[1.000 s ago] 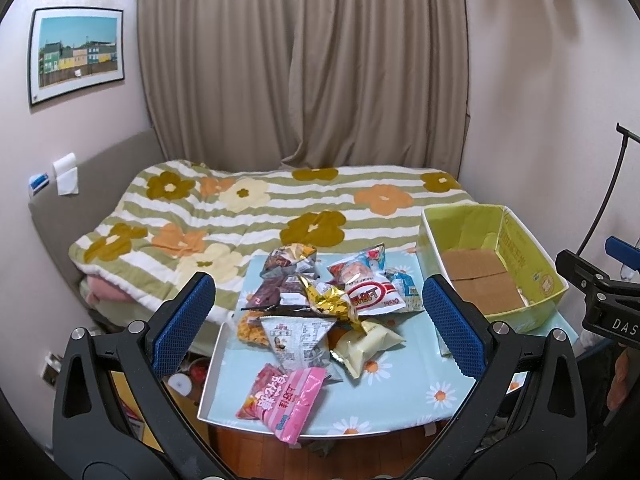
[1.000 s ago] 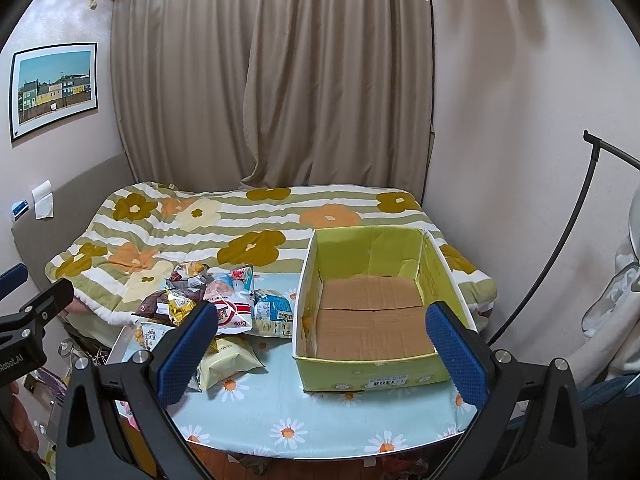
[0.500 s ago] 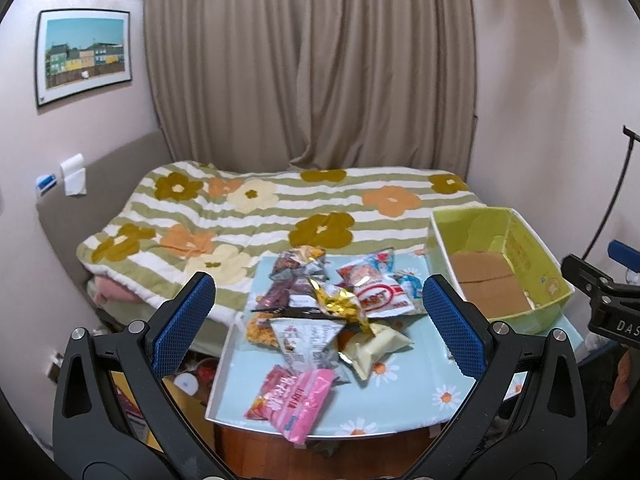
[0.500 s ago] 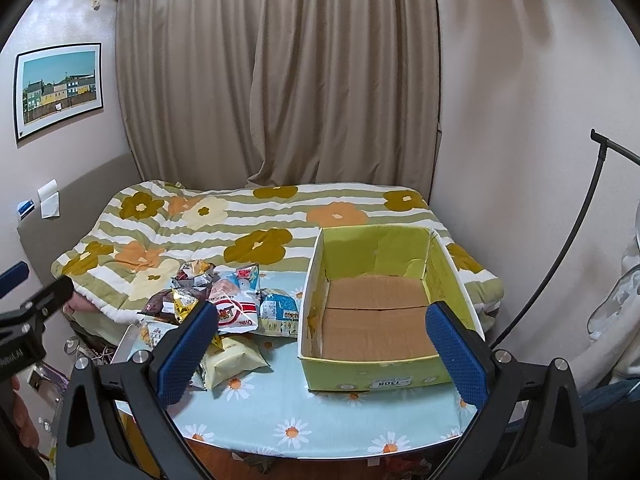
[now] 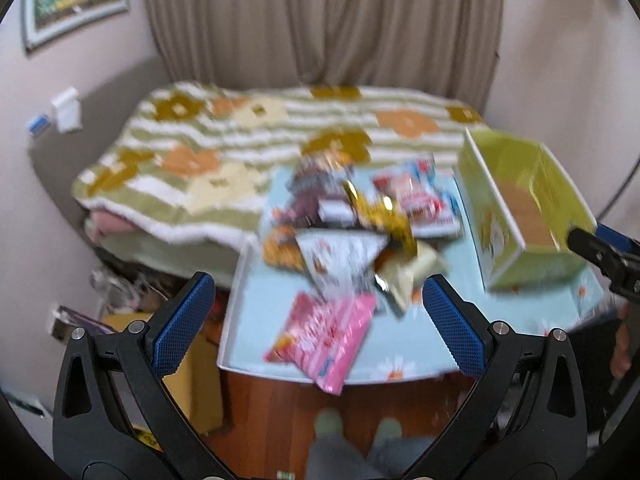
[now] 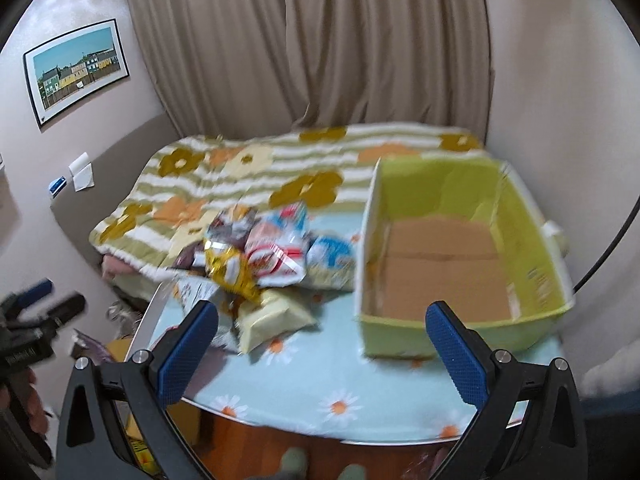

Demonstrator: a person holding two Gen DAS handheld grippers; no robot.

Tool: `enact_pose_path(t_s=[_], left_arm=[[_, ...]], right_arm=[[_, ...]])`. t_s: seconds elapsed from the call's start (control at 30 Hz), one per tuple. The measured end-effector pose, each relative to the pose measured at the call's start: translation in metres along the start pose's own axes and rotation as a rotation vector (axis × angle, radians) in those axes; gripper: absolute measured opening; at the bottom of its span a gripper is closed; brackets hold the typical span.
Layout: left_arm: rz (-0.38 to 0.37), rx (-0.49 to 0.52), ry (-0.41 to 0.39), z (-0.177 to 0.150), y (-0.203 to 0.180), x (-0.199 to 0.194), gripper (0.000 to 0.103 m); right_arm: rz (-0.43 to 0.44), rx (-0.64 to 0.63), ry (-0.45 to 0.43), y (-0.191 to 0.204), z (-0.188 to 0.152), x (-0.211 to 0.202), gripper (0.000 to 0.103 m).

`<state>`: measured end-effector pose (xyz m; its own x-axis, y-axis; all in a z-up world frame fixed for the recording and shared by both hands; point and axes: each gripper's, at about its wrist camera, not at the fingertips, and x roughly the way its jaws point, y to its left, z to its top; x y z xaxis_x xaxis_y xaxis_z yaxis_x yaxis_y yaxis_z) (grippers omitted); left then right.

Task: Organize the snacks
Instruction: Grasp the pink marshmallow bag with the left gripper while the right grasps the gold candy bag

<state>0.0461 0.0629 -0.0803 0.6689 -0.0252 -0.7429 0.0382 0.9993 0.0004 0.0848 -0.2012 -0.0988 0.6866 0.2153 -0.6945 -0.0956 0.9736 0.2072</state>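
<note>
- Snacks (image 5: 352, 236) lie heaped on the table's (image 5: 404, 344) left half, now nearer and blurred: both cameras have dipped toward them.
- Left gripper (image 5: 316, 316), wide open and empty, hovers above the pink packet (image 5: 324, 332).
- Right gripper (image 6: 320, 348), equally open and empty, faces the empty green box (image 6: 532, 240); sorting hasn't started.

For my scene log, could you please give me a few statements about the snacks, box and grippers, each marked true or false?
1. The yellow-green cardboard box holds several snacks. False: it is empty.
2. Both hand-held grippers, left and right, are open. True.
3. The pink snack packet lies at the near edge of the daisy-print table. True.
4. The left hand-held gripper grips the gold foil packet. False: it holds nothing.
</note>
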Motion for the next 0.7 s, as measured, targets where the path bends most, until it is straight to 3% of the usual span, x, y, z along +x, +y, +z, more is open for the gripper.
enact_pose_path(t_s=[0.37, 0.7], left_arm=[[-0.149, 0.141, 0.246, -0.038, 0.006, 0.111, 0.102], [-0.227, 0.188, 0.36, -0.053, 0.018, 0.171, 0.102]], right_arm=[[0.059, 0.095, 0.129, 0.038, -0.017, 0.088, 0.103], [0.066, 0.109, 0.161, 0.081, -0.001, 0.147, 0.103]])
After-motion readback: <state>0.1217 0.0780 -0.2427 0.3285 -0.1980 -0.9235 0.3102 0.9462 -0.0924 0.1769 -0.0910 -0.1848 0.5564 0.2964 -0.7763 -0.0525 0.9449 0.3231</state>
